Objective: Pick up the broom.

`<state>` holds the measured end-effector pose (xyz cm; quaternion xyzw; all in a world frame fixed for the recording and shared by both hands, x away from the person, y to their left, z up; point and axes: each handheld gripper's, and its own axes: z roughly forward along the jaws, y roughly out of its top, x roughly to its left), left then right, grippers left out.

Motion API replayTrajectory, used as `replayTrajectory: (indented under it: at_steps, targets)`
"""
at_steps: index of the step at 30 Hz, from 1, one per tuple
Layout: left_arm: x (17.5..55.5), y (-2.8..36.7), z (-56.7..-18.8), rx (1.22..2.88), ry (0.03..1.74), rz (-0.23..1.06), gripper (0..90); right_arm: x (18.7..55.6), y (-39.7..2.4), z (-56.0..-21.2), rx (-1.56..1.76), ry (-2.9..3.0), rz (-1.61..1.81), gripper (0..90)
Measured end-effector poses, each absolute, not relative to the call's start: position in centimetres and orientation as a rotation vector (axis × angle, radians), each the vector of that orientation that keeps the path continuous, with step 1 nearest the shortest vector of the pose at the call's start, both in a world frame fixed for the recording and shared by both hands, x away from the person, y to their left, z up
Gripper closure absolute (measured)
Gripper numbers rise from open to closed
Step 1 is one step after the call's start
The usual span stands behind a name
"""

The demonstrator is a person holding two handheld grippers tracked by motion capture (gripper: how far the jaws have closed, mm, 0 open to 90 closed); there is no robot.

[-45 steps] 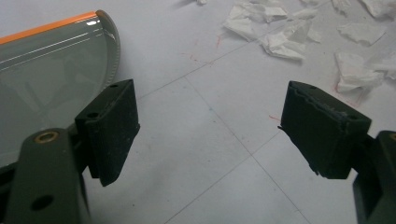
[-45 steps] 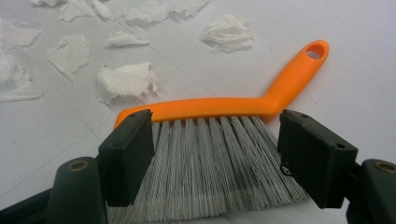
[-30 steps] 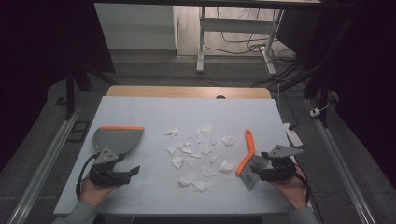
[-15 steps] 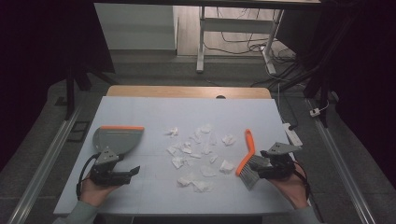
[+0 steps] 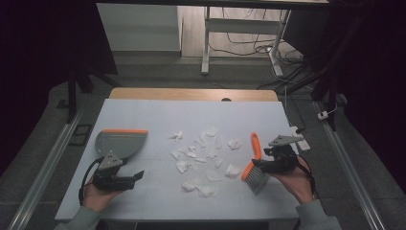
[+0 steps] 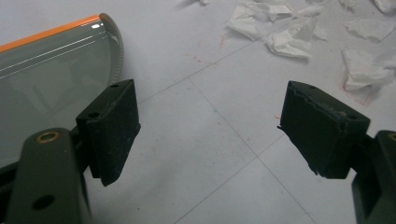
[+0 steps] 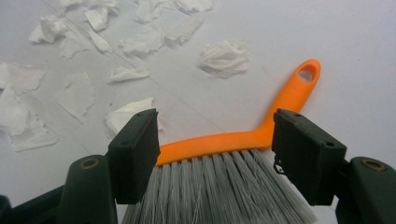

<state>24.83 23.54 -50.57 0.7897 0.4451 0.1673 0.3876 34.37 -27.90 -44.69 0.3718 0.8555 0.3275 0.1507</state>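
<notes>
An orange-backed brush (image 5: 254, 165) with grey bristles lies on the white table at the right, handle pointing away. My right gripper (image 5: 257, 168) hovers over its head. In the right gripper view the gripper (image 7: 215, 149) straddles the brush (image 7: 224, 142), and its jaws have just been closing on it; I see no pad pressing. Torn white paper scraps (image 5: 206, 158) are strewn mid-table. A grey dustpan (image 5: 118, 143) with an orange lip lies at the left. My left gripper (image 5: 136, 178) rests just in front of the dustpan, and in its own view the gripper (image 6: 208, 126) is open and empty.
The table top (image 5: 158, 115) has bare room at the back and between the dustpan and the scraps. Beyond the far edge stand a white desk frame (image 5: 207, 43) and loose cables (image 5: 287, 72) on the floor.
My right gripper has lifted a little and edged over the brush head. The left gripper, dustpan and scraps stay where they were.
</notes>
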Motion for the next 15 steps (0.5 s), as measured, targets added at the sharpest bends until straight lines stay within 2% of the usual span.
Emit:
replayTrajectory:
  at_steps: [9,15]
  targets:
    - [25.1,22.6,-50.9,2.066,1.097,0.438,21.0,37.0,-27.0,-42.7,1.195,2.488,0.855,33.7]
    - [24.9,22.9,-50.6,2.041,1.104,0.431,21.0,39.1,-25.7,-41.7,1.278,2.497,0.727,33.9]
